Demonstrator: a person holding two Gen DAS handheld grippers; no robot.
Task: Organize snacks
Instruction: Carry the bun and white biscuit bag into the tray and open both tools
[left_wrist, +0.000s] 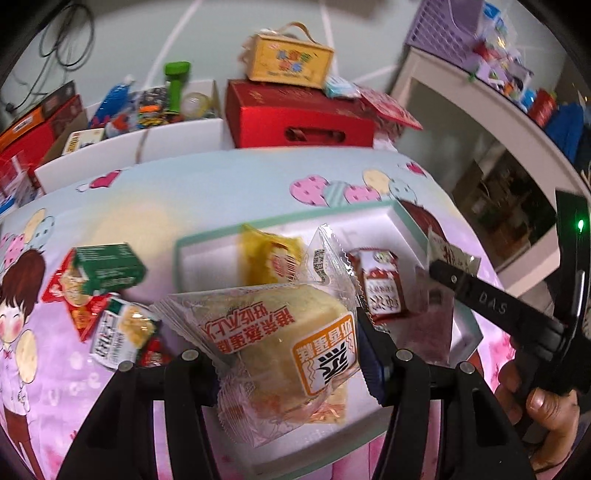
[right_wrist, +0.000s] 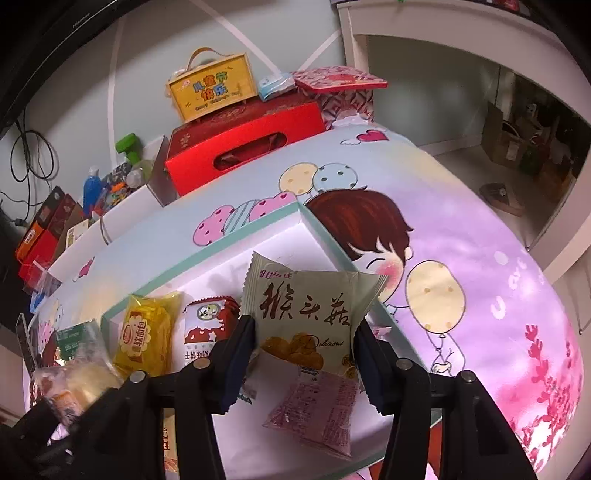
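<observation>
Both pairs of jaws are clamped on snacks. Starting at my left, my left gripper (left_wrist: 291, 354) pinches a clear-wrapped sponge cake (left_wrist: 284, 332) across its width, the wrapper bulging between the pads, and holds it above the near edge of the white tray (left_wrist: 207, 258) with the pale green rim. On the cartoon-printed cloth (left_wrist: 184, 199) at about nine o'clock from the cake lie a green box (left_wrist: 109, 266) on a red packet (left_wrist: 79, 299), with a white-and-green packet (left_wrist: 123, 332) just below them. Inside the tray, at twelve o'clock from the cake, lies a yellow bread packet (left_wrist: 269, 258), and at two o'clock a red-and-white packet (left_wrist: 380, 288). Farther right, my right gripper (right_wrist: 303, 354) grips a pale green biscuit packet (right_wrist: 310, 306) by its lower part, the packet standing upright over the tray; from the left camera I see one black finger (left_wrist: 480, 291) of that gripper at three o'clock and the hand (left_wrist: 543, 402) holding it. A flat pinkish sachet (right_wrist: 317, 417) lies on the tray floor at six o'clock under the biscuit packet. Beyond the cloth at twelve o'clock sits a red gift box (left_wrist: 299, 118) with a yellow carry box (left_wrist: 291, 59) on top.
</observation>
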